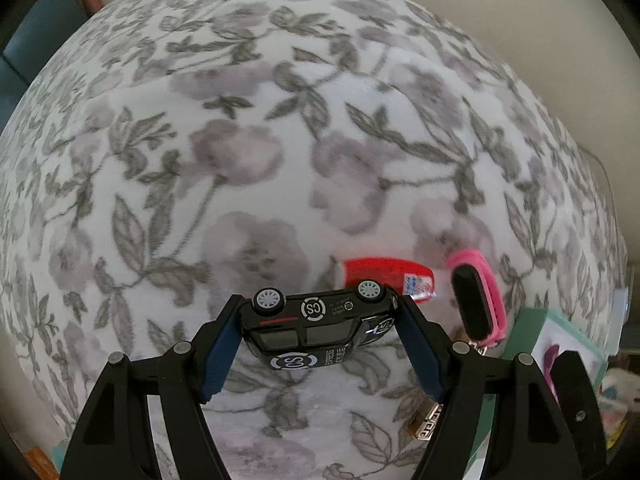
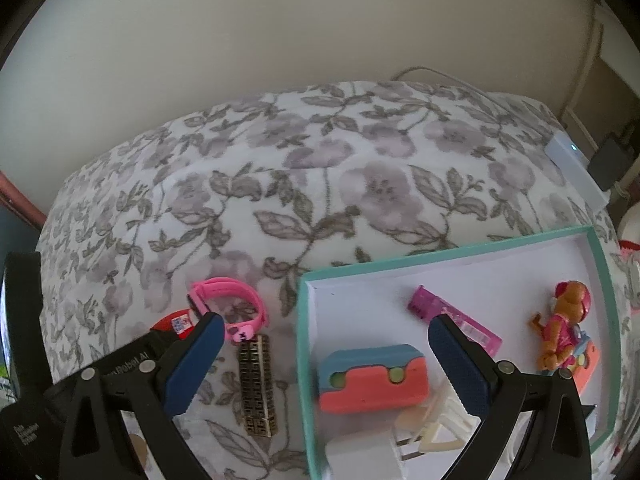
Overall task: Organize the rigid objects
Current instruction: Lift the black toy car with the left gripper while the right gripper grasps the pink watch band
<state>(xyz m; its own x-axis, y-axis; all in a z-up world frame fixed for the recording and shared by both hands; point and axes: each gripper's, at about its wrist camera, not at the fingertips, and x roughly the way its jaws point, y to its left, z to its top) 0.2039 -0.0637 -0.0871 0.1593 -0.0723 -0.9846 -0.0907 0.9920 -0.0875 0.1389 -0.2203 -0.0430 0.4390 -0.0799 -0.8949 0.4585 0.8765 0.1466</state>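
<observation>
Crowding toy car (image 1: 320, 324): red tube (image 1: 384, 274) | pink watch (image 1: 478, 300) | gold clip (image 1: 426, 420)

One black toy car (image 1: 316, 322) counted. One pink watch band (image 2: 228, 300) on floral bedspread (image 2: 320, 184), one red item (image 1: 384, 274) beside it, one gold patterned clip (image 2: 258, 384) nearer. One teal-rimmed box (image 2: 306, 320) at right; inside counted: one coral-and-blue case (image 2: 372, 378), one purple-pink tube (image 2: 452, 312), one toy figure (image 2: 564, 320), one white hair claw (image 2: 436, 428).
</observation>
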